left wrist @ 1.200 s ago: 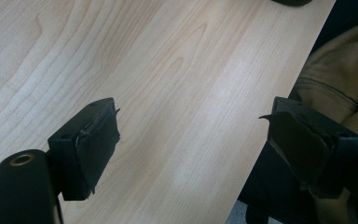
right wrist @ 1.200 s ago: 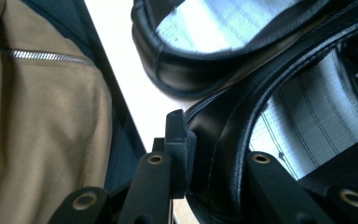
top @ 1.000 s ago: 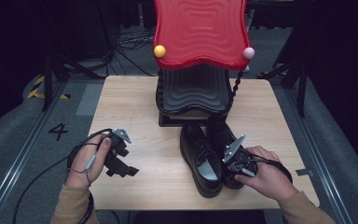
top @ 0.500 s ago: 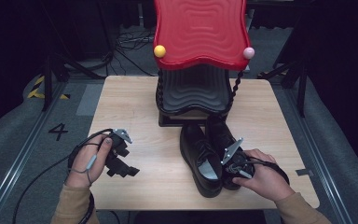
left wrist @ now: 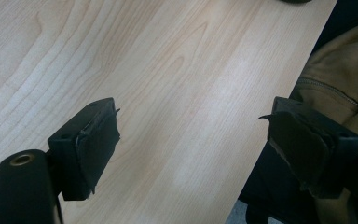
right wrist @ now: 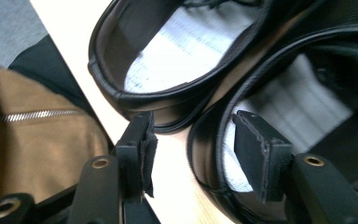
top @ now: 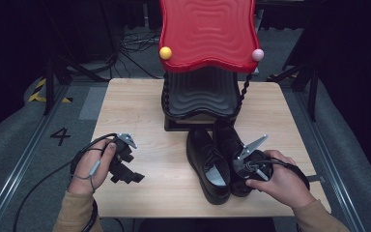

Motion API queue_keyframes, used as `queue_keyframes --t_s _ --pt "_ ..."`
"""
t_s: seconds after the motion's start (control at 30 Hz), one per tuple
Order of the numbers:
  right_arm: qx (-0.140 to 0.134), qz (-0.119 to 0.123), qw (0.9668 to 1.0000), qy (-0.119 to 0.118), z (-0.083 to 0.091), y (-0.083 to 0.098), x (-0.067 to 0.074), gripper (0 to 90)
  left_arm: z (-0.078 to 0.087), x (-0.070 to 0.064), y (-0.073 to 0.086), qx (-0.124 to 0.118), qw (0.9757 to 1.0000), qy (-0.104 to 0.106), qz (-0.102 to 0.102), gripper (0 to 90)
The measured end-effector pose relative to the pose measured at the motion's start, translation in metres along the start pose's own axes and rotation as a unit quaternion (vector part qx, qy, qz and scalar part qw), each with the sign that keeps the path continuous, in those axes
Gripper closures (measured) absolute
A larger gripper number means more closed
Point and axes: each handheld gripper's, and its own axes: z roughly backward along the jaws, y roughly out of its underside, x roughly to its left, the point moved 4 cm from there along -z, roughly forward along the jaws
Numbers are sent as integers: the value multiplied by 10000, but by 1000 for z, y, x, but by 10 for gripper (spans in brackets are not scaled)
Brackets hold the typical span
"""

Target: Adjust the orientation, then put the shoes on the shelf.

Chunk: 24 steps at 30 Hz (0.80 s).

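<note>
A pale wooden tabletop carries a red stand. In front of it sit two black shoes. The right claw, just spreading, straddles one shoe's heel rim, pads clear; apparently releasing, withdrawal next. The left claw waits spread and empty.

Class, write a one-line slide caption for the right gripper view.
Right gripper, just opened, straddles the heel rim of a black shoe beside its pair.
</note>
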Motion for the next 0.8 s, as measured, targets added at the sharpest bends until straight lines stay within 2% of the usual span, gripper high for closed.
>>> queue_keyframes --t_s 0.13,0.27,0.5,0.77,0.8 --pt "-164 -217 9996 27 6 -3 0 463 0 0 0 -5 10000 0 -1 170" --pt "-191 -344 9992 37 10 -6 0 457 0 0 -1 -1 10000 -12 -9 170" --pt "-296 -1116 9933 15 12 -17 -6 426 -1 0 0 4 10000 9 -4 170" --pt "-161 -1417 9898 42 1 -28 -15 416 0 0 0 0 10000 -6 -1 170" --pt "-115 -1553 9878 62 -5 -31 -18 410 0 0 0 -7 10000 -8 4 170"
